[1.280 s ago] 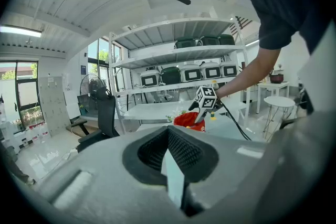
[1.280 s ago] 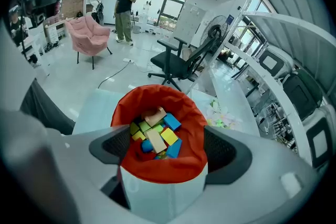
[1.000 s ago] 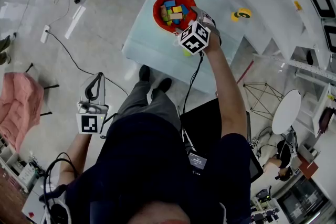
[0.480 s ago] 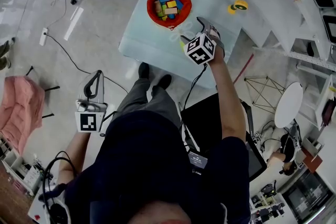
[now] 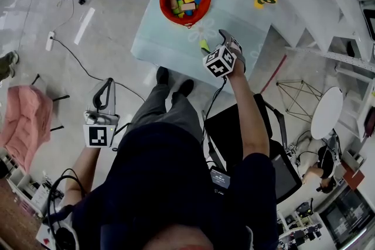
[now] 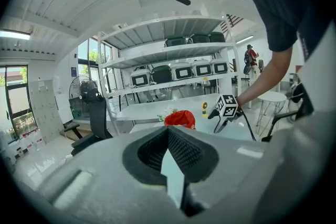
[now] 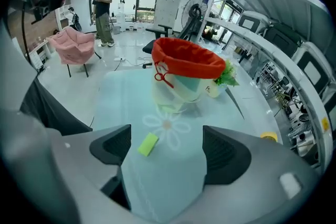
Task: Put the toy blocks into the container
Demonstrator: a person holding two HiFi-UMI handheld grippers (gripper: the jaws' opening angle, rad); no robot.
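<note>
The right hand-held gripper [image 7: 167, 150] points down at the glass counter [image 7: 121, 97]. Its jaws stand wide apart and hold nothing. One green block [image 7: 148, 144] lies flat on the counter between them, nearer to the jaw at the left of the right gripper view, and no pad touches it. Behind it stands the red container [image 7: 186, 60]. From this low view its inside is hidden, but the head view shows several coloured blocks [image 5: 183, 2] in it. A yellow round thing [image 7: 269, 136] is partly cut off by the other jaw. The left hand-held gripper [image 6: 168, 134] is low beside the person, well apart from the counter. Its jaws seem to meet at the tips, with nothing between them.
</note>
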